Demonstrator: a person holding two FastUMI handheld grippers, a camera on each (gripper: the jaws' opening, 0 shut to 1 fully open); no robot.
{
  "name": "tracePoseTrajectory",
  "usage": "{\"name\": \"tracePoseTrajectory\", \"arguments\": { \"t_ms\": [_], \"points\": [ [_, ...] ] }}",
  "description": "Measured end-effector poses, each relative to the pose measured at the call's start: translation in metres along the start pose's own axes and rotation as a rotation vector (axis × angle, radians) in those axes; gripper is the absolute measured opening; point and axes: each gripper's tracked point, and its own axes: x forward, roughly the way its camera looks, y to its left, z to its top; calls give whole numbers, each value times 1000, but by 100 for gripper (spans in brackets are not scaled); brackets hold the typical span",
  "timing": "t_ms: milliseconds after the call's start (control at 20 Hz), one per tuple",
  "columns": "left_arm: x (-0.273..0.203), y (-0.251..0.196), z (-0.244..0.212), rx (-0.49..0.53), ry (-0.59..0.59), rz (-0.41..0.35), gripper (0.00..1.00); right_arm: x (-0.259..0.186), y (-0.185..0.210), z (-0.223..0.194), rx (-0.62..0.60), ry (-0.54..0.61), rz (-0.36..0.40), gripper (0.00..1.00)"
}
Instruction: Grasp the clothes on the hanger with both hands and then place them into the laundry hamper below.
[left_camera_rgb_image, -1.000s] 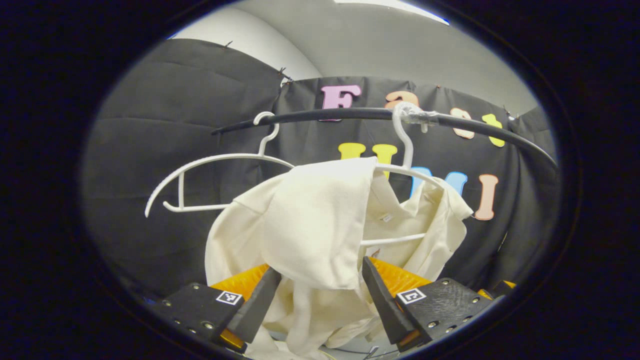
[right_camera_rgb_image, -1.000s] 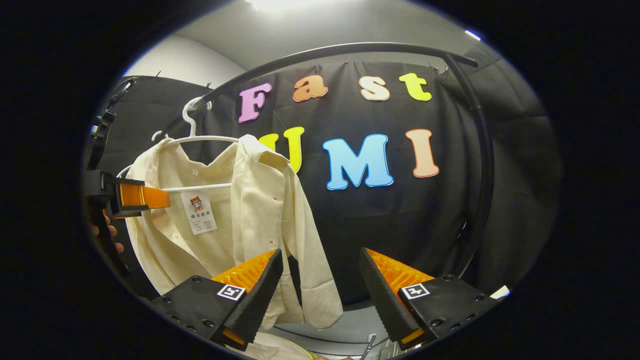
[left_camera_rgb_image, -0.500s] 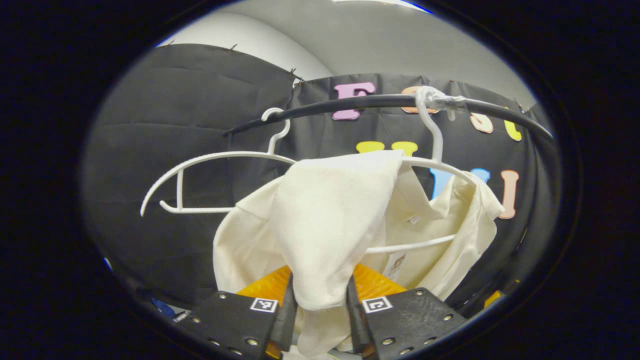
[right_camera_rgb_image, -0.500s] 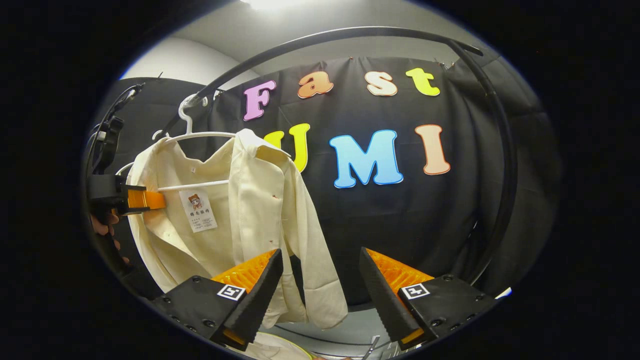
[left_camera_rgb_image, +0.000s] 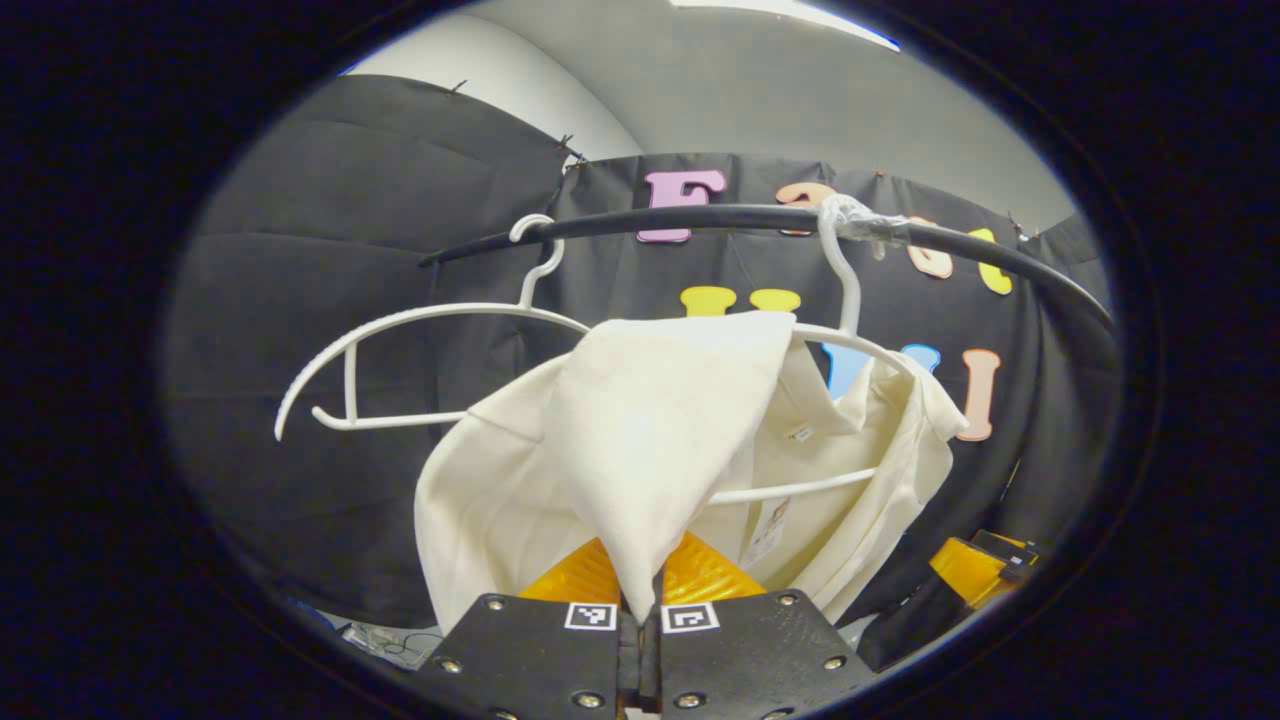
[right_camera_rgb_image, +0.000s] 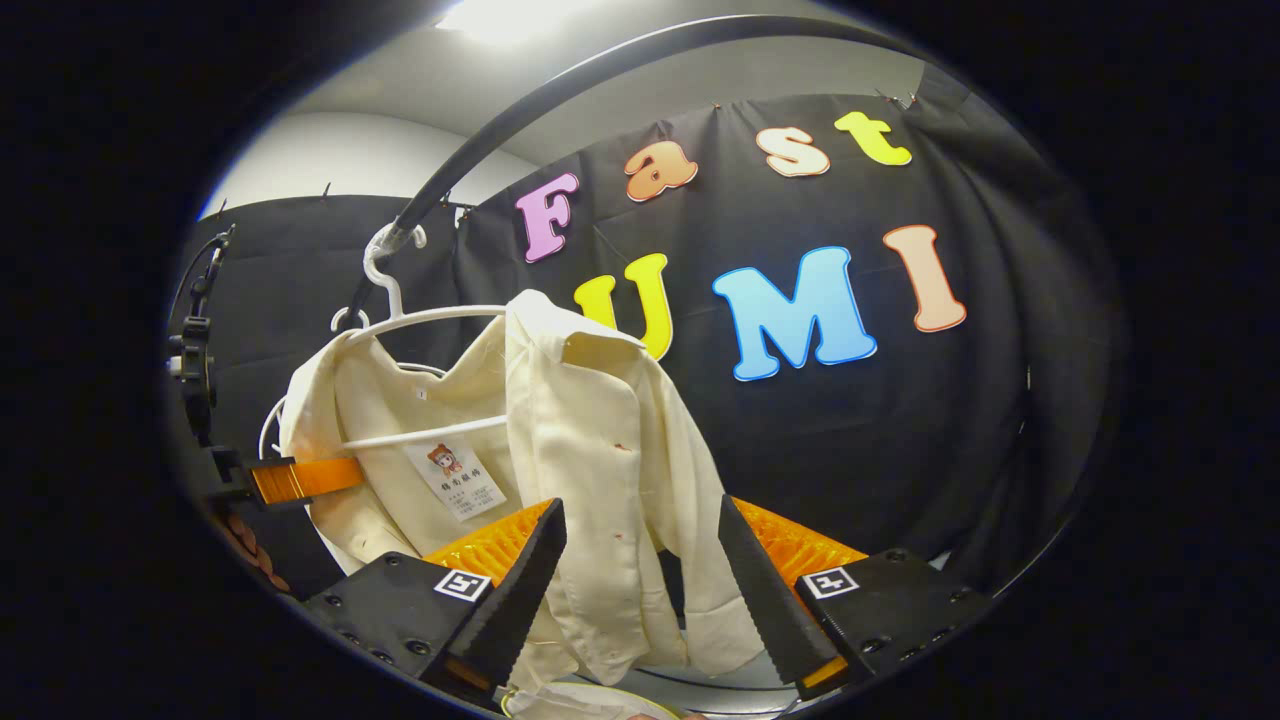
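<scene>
A cream shirt (left_camera_rgb_image: 650, 430) hangs on a white hanger (left_camera_rgb_image: 845, 275) from a black rail (left_camera_rgb_image: 700, 217). My left gripper (left_camera_rgb_image: 640, 605) is shut on a fold of the shirt's near shoulder, and the cloth rises in a peak from between its fingers. In the right gripper view the shirt (right_camera_rgb_image: 590, 430) hangs open on its hanger (right_camera_rgb_image: 430, 318), with a paper tag inside. My right gripper (right_camera_rgb_image: 640, 600) is open, and the shirt's sleeve hangs between its fingers, with a gap to each. The left gripper (right_camera_rgb_image: 300, 478) grips the shirt's left edge there.
A second, empty white hanger (left_camera_rgb_image: 400, 320) hangs on the rail to the left of the shirt. The curved rail (right_camera_rgb_image: 560, 90) arcs overhead and down the right side. A pale rounded rim (right_camera_rgb_image: 580, 702) peeks in below the right gripper's fingers. The right gripper (left_camera_rgb_image: 980, 565) shows low at right.
My left gripper went from wide open to shut on the shirt's shoulder fold. My right gripper moved closer to the shirt, so the sleeve now hangs between its open fingers.
</scene>
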Motion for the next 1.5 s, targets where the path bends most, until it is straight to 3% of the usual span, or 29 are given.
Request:
{"name": "tracePoseTrajectory", "arguments": {
  "t_ms": [200, 350, 400, 450, 800, 950, 1000, 1050, 1150, 1250, 1350, 1500],
  "points": [
    [-10, 1, 5, -10, -11, -9, 2, 20, 32, 3, 29, 25, 72, 97],
    [-10, 0, 5, -27, -17, -9, 2, 35, 47, 6, 29, 18, 78, 100],
    [-9, 0, 5, -31, -18, -7, 1, 43, 52, 4, 27, 25, 76, 92],
    [-9, -1, 5, -39, -17, -7, 1, 48, 55, 2, 22, 31, 72, 97],
    [-11, -2, 3, -43, -17, -7, 1, 75, 49, 2, -44, 11, -38, 97],
    [-14, 1, 4, -42, -17, -3, 2, 81, 38, 6, -67, -4, -68, 92],
    [-16, 1, 3, -44, -17, -1, 1, 76, 31, 7, -63, -10, -76, 85],
    [-18, 2, 4, -47, -18, 0, 0, 77, 27, 8, -61, -9, -77, 71],
    [-18, 6, 4, -58, -16, 0, 1, 74, 17, 14, -42, -27, -78, 29],
    [-13, 9, -5, -62, -7, 5, 1, 75, 13, 21, -1, -39, -44, 7],
    [-19, 13, -7, -70, 4, 1, 2, 71, 9, 27, 17, -40, -13, 2],
    [-26, 27, -2, -41, -2, 1, 1, 69, -8, 39, -23, -89, -53, 0]
  ]
}}
